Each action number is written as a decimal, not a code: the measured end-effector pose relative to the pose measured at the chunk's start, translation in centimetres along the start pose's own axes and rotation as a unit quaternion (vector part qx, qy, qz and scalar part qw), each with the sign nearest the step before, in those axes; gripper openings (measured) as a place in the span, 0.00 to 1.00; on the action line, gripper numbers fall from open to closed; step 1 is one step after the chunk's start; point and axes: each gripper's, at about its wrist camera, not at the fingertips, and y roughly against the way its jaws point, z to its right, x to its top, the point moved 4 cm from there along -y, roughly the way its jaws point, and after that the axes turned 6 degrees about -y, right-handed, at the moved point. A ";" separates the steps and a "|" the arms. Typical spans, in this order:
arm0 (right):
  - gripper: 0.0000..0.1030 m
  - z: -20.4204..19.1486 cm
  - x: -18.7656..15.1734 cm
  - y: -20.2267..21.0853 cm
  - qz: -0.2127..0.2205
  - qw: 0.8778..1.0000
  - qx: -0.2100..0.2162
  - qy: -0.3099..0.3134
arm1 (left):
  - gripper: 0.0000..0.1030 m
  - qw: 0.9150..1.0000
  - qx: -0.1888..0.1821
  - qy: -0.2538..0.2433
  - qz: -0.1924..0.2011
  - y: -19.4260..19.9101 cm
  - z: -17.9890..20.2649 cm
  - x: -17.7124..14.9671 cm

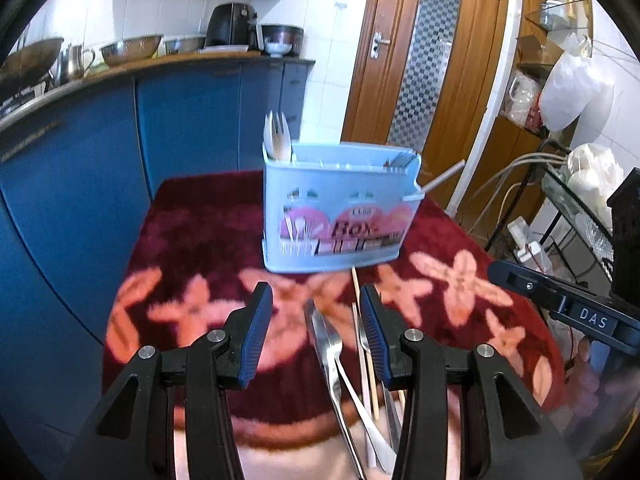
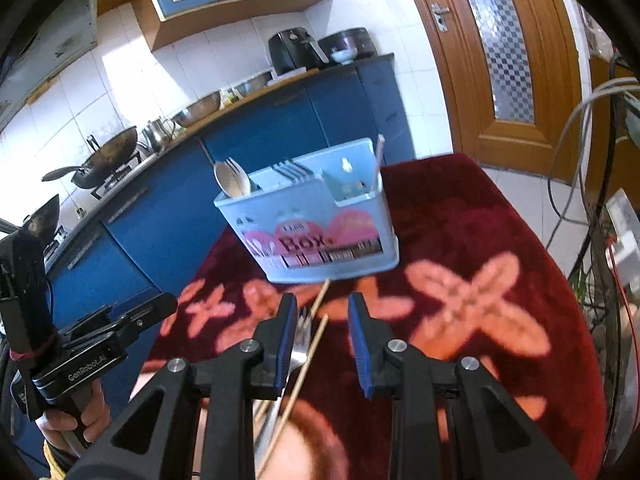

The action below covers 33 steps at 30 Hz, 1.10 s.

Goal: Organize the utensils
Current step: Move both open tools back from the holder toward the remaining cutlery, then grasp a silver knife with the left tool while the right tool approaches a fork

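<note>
A light blue utensil box (image 1: pixel 336 212) stands on a dark red flowered cloth (image 1: pixel 192 240); it also shows in the right wrist view (image 2: pixel 316 220). It holds a wooden spoon and fork (image 1: pixel 277 136), metal forks (image 1: pixel 400 159) and a straw (image 1: pixel 444 176). Loose metal utensils (image 1: pixel 332 360) and wooden chopsticks (image 1: pixel 366 356) lie on the cloth in front of the box. My left gripper (image 1: pixel 316 312) is open and empty above them. My right gripper (image 2: pixel 322 322) is open and empty over a metal fork (image 2: pixel 298 344) and chopsticks (image 2: pixel 310 356).
Blue kitchen cabinets (image 1: pixel 80 152) with bowls and pots on the counter stand to the left. A wooden door (image 1: pixel 424 52) is behind the table. A wire rack with bags and cables (image 1: pixel 572 184) stands to the right. The left hand-held gripper (image 2: pixel 80 364) shows in the right wrist view.
</note>
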 end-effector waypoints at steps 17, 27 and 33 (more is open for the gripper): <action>0.28 3.4 -3.3 -1.8 -0.043 0.998 -0.007 -0.043 | 0.45 0.995 0.015 -0.012 -0.095 -5.7 1.2 -3.8; 0.28 4.4 -4.0 -2.2 -0.054 0.997 -0.003 -0.060 | 0.45 0.992 0.024 -0.012 -0.124 -7.9 1.1 -5.1; 0.28 4.4 -4.0 -2.3 -0.056 0.997 -0.002 -0.060 | 0.45 0.992 0.025 0.005 -0.124 -7.8 0.0 -5.5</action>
